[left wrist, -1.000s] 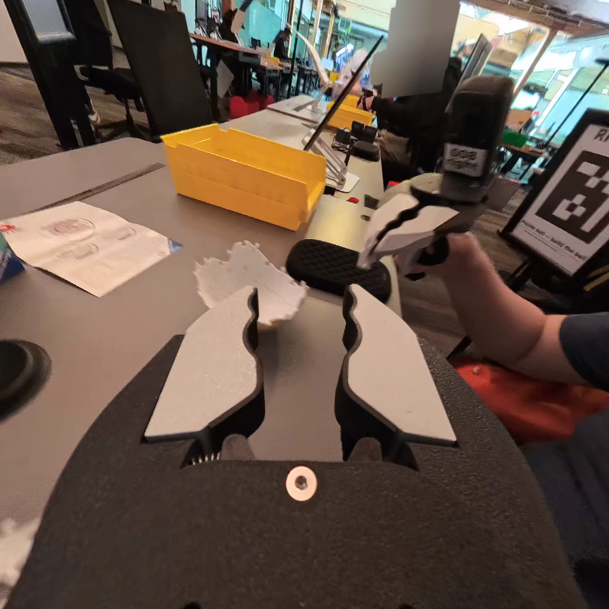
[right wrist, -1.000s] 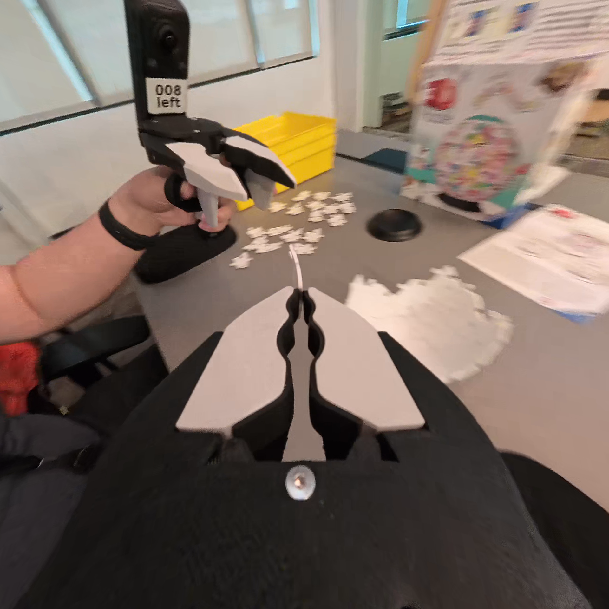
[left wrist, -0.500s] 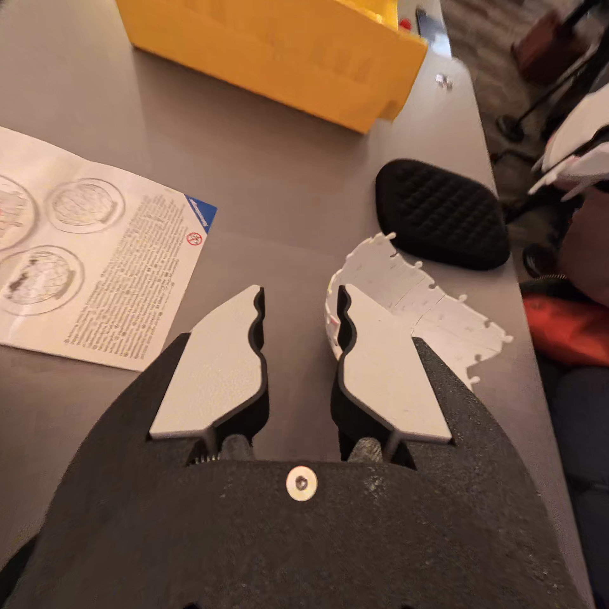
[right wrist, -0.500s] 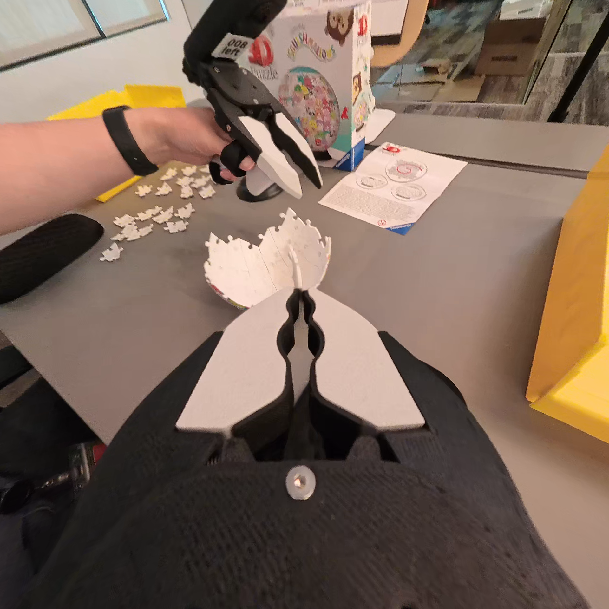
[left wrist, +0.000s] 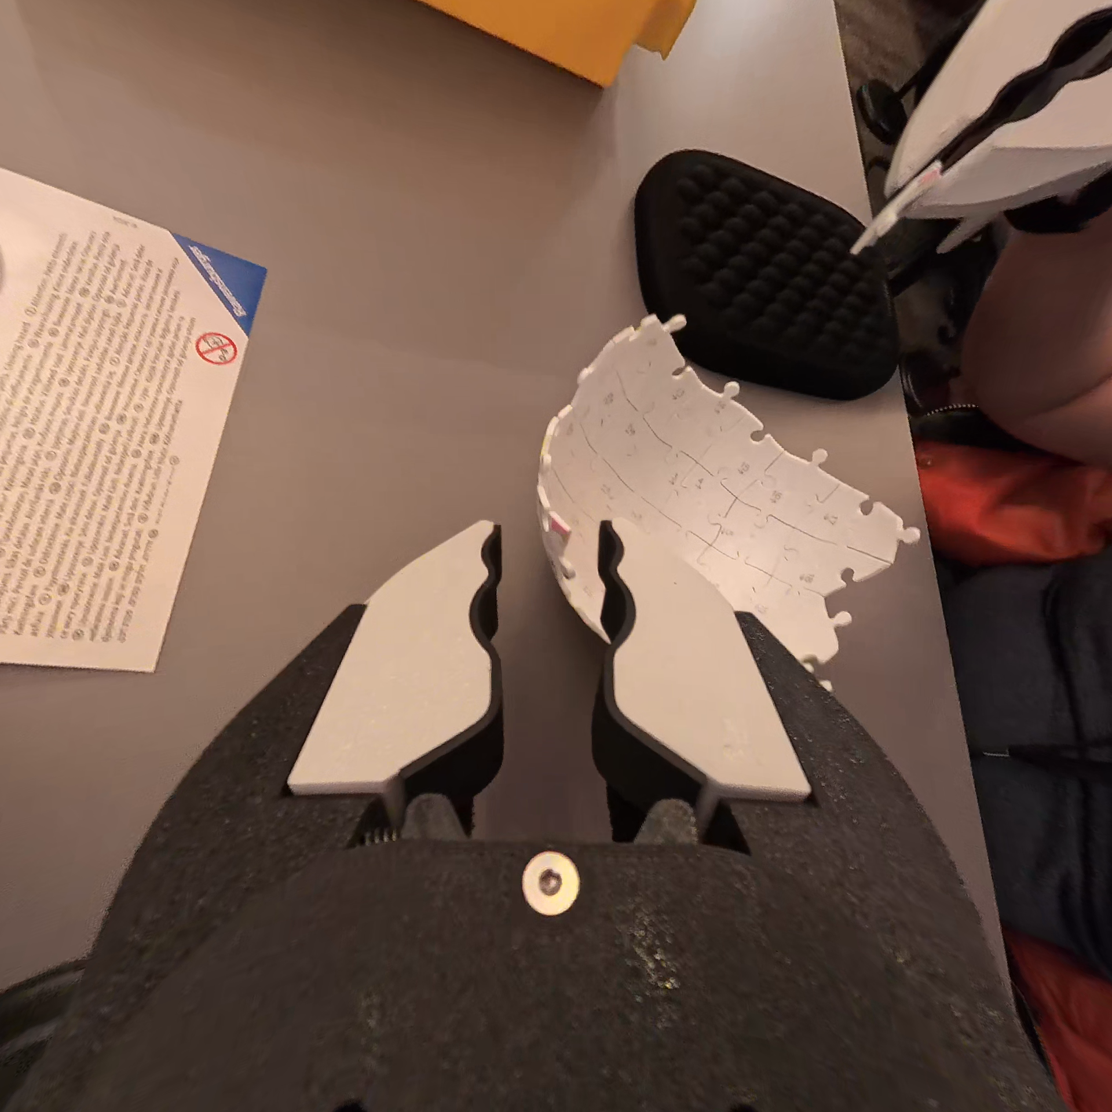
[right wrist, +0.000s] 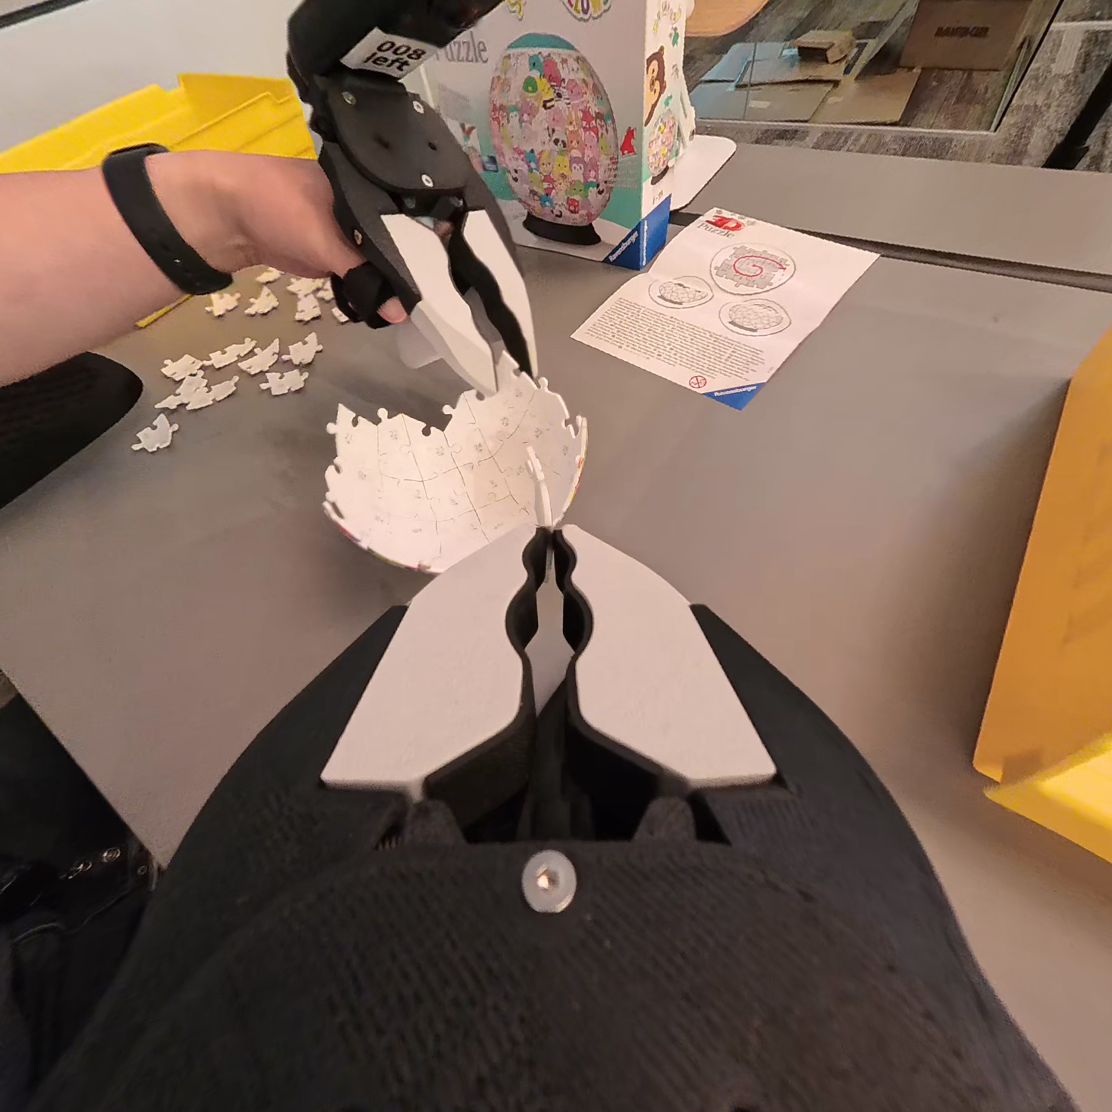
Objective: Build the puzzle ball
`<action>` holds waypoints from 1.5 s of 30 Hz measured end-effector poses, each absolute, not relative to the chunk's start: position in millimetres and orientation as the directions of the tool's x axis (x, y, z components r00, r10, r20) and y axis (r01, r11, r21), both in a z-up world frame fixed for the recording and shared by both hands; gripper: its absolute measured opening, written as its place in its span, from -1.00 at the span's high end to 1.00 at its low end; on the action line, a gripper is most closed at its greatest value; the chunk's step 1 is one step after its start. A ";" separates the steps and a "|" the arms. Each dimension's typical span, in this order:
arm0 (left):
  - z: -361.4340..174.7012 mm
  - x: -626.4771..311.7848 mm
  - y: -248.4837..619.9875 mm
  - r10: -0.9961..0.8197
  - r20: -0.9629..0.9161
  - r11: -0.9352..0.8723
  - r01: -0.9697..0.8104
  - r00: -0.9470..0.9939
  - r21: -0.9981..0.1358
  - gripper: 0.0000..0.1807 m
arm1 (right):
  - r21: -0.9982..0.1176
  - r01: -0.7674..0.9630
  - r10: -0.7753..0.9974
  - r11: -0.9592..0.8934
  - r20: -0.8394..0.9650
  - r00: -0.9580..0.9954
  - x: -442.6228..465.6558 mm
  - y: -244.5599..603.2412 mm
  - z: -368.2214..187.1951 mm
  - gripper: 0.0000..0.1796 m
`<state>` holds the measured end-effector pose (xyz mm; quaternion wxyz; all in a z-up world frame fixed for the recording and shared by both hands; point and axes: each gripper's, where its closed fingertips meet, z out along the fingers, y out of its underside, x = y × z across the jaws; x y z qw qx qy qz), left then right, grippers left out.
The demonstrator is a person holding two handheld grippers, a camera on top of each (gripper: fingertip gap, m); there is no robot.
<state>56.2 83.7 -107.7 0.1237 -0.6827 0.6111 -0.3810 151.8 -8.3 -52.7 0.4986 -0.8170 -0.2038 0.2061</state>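
Observation:
The half-built puzzle ball (right wrist: 445, 475) is a white open shell lying on the grey table; it also shows in the left wrist view (left wrist: 692, 481). My left gripper (left wrist: 549, 532) is open, with the shell's far rim between its fingertips; it shows from the front in the right wrist view (right wrist: 508, 373). My right gripper (right wrist: 549, 532) is shut on a single white puzzle piece (right wrist: 538, 487), held edge-on just above the shell's near rim. The right gripper (left wrist: 963, 120) and its piece (left wrist: 890, 210) also appear at the top right of the left wrist view.
Several loose white pieces (right wrist: 240, 361) lie at the left behind the shell. The puzzle box (right wrist: 571, 120) and an instruction sheet (right wrist: 722, 301) lie beyond. A black pad (left wrist: 764, 271) sits by the table edge. Yellow bins stand at the right (right wrist: 1053, 602) and back left (right wrist: 180, 114). Tip to tip, the grippers are about 15 cm apart.
My left gripper has tilted down and dropped onto the shell's rim, still open. My right gripper has carried the piece in close over the shell.

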 end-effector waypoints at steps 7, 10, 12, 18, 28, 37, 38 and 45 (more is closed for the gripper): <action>-108.6 42.0 75.5 -0.925 0.379 -0.239 -0.739 -0.024 -0.630 0.70 | -0.886 0.140 0.547 -0.442 -0.142 0.825 145.0 12.9 -54.2 0.97; -110.7 37.9 66.9 -0.921 0.389 -0.236 -0.745 -0.034 -0.624 0.70 | -0.886 0.124 0.546 -0.446 -0.160 0.822 142.9 21.1 -51.8 0.96; -111.6 36.1 61.2 -0.920 0.391 -0.235 -0.747 -0.036 -0.622 0.69 | -0.886 0.110 0.550 -0.451 -0.179 0.816 140.4 24.5 -50.0 0.97; -113.0 28.1 42.6 -0.917 0.396 -0.218 -0.768 -0.050 -0.602 0.70 | -0.883 0.121 0.555 -0.453 -0.173 0.813 136.3 29.9 -49.5 0.96; -110.4 -1.6 18.8 -0.912 0.408 -0.218 -0.791 -0.043 -0.571 0.72 | -0.886 0.054 0.588 -0.460 -0.258 0.767 117.8 50.1 -46.2 0.96; -74.1 5.2 60.4 -0.867 0.490 -0.458 -0.532 0.090 -0.713 0.70 | -0.862 0.002 0.622 -0.507 -0.364 0.694 85.1 64.9 -61.5 0.96; -70.6 6.3 60.9 -0.866 0.493 -0.460 -0.514 0.082 -0.724 0.71 | -0.861 0.010 0.622 -0.509 -0.360 0.695 84.2 64.9 -64.3 0.96; -77.0 11.3 53.1 -0.847 0.527 -0.477 -0.544 0.074 -0.691 0.68 | -0.848 0.064 0.640 -0.526 -0.346 0.686 77.0 62.2 -74.9 0.97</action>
